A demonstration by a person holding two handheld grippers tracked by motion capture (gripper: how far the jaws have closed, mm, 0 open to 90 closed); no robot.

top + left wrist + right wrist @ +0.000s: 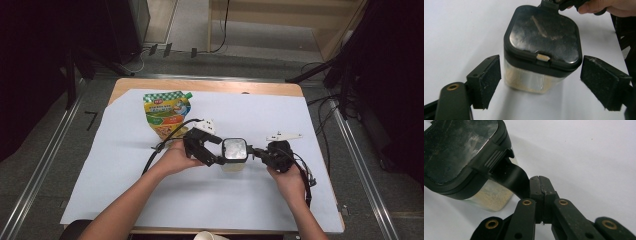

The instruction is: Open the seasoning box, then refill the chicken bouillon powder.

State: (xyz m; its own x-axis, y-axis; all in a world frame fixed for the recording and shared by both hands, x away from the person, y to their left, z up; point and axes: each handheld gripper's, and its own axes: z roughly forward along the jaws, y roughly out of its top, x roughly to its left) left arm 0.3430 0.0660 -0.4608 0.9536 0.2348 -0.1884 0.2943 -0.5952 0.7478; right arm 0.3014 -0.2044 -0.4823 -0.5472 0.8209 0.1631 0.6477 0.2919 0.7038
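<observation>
Clear jar (529, 81), black lid (544, 37); green-checked yellow pouch (166, 112) (white sheet (300, 120)).

Black-lidded jar (543, 47) between left gripper (549, 82) fingers (489, 80), pads not touching; white sheet (461, 30) under.

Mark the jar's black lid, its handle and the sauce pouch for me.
black lid (543, 37), left gripper view, middle of its glossy top.
handle (511, 178), right gripper view, the black strap beside the shut jaws.
sauce pouch (167, 113), high view, its printed front.
</observation>
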